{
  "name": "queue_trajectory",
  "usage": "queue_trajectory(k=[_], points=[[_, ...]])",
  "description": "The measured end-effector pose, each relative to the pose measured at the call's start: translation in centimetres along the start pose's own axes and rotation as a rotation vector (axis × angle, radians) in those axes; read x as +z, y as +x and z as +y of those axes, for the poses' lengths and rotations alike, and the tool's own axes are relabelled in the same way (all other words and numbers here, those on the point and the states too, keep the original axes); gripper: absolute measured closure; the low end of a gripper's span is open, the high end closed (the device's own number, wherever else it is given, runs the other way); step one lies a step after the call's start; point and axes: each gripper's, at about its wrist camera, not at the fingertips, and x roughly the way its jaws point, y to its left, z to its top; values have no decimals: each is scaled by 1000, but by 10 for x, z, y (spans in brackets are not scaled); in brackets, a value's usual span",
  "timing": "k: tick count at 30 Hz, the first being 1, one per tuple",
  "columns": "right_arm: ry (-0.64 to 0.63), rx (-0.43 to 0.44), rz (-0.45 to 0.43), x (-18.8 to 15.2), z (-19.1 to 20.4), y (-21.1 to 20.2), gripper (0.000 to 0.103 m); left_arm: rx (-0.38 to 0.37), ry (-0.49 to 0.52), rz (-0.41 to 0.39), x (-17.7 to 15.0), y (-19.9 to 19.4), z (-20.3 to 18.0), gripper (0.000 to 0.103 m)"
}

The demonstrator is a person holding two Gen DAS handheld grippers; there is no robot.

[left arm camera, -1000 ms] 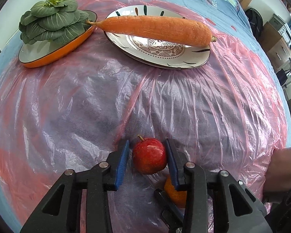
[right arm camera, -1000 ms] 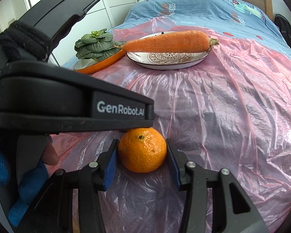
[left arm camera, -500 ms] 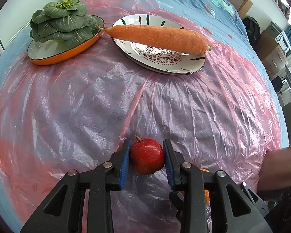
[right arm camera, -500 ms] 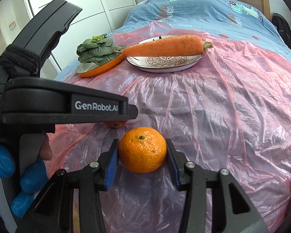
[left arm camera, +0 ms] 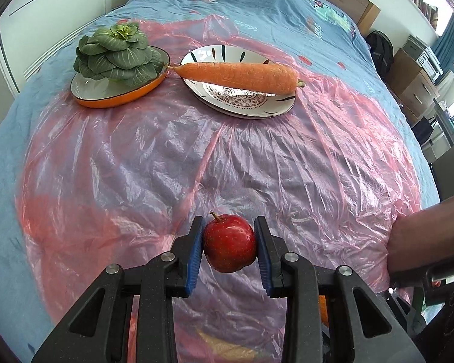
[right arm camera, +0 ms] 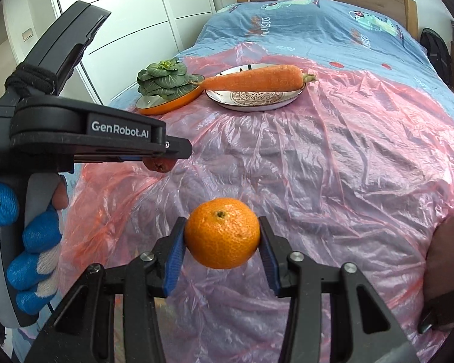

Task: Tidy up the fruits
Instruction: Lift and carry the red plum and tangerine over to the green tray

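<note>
Bed [left arm camera: 287,9] with a pink plastic sheet [left arm camera: 166,163] holds two plates far off, one with a carrot [left arm camera: 236,74], one with greens [left arm camera: 115,54]. Left gripper [left arm camera: 229,246] fingers squeeze a red apple [left arm camera: 229,247] above the sheet. Right gripper [right arm camera: 222,240] fingers squeeze an orange [right arm camera: 222,233], also lifted.
</note>
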Motion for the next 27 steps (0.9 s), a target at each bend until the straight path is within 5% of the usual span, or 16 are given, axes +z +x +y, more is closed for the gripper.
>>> queue_trajectory(k=[15, 27], points=[[54, -35, 37, -79, -2, -81, 26, -44, 62, -16, -72, -60, -29, 75], [126, -126, 55, -124, -31, -124, 26, -65, 142, 30, -132, -69, -62, 75]])
